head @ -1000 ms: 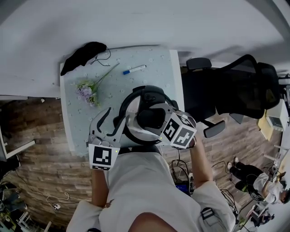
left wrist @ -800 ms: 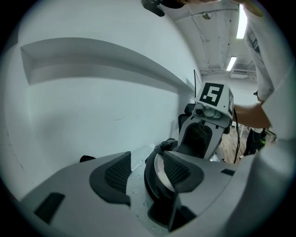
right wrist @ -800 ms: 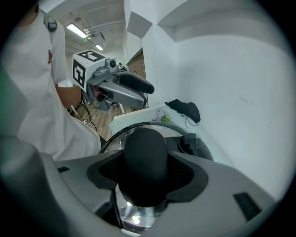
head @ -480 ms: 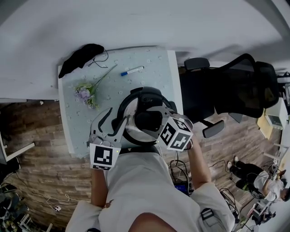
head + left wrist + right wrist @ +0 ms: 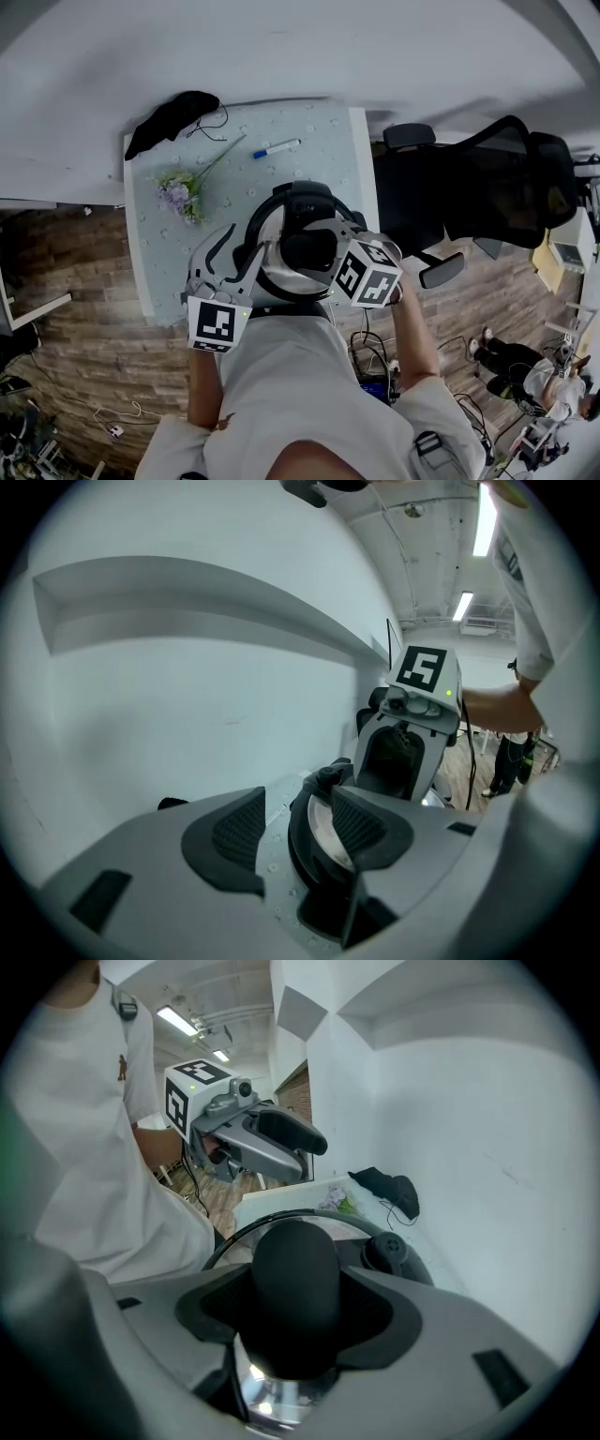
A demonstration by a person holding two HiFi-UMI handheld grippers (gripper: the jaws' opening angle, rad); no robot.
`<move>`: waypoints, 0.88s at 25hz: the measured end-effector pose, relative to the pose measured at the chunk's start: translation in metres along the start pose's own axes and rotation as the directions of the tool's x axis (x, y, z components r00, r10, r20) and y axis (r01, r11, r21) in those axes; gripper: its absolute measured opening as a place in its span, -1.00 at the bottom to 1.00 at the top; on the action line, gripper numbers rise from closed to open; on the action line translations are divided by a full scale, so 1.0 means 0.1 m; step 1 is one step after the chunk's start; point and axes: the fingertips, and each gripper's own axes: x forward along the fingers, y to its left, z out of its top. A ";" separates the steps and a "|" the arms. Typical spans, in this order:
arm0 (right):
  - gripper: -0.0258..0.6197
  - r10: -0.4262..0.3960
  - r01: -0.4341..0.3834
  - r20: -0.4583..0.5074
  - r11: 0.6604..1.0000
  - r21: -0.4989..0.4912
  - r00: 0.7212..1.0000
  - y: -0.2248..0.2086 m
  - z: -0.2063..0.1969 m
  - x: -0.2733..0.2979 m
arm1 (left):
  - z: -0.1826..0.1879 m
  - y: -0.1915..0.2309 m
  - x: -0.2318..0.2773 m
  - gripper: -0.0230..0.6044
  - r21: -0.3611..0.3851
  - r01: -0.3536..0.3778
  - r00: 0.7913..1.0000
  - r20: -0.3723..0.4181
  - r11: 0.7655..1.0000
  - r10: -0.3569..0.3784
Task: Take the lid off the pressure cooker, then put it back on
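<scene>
My right gripper (image 5: 292, 1312), clamped on the lid's knob (image 5: 292, 1251), has rolled slightly this past second, so I judge the twist is barely begun: the lid (image 5: 272, 267) still sits on the cooker (image 5: 309, 190), hiding any contents. My left gripper (image 5: 302, 834) has its 2 jaws apart, straddling the cooker's rim.

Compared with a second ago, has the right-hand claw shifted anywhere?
No. The right claw stays clamped on the lid knob, no nearer or farther from the blue marker.
</scene>
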 end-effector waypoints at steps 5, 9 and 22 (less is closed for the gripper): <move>-0.06 0.033 -0.033 -0.004 0.999 -0.041 0.999 0.01 -0.01 0.01 | -0.01 -0.01 -0.01 -0.24 0.003 -0.002 1.000 -0.003 1.000 0.002; -0.06 0.076 -0.077 -0.017 0.991 -0.105 0.997 0.03 -0.02 -0.01 | 0.00 -0.04 -0.03 -0.24 0.005 -0.002 1.000 -0.006 1.000 0.002; -0.06 0.184 -0.195 -0.067 0.944 -0.266 0.981 0.09 -0.03 -0.01 | -0.06 -0.06 -0.11 -0.24 0.004 -0.017 1.000 -0.018 1.000 0.017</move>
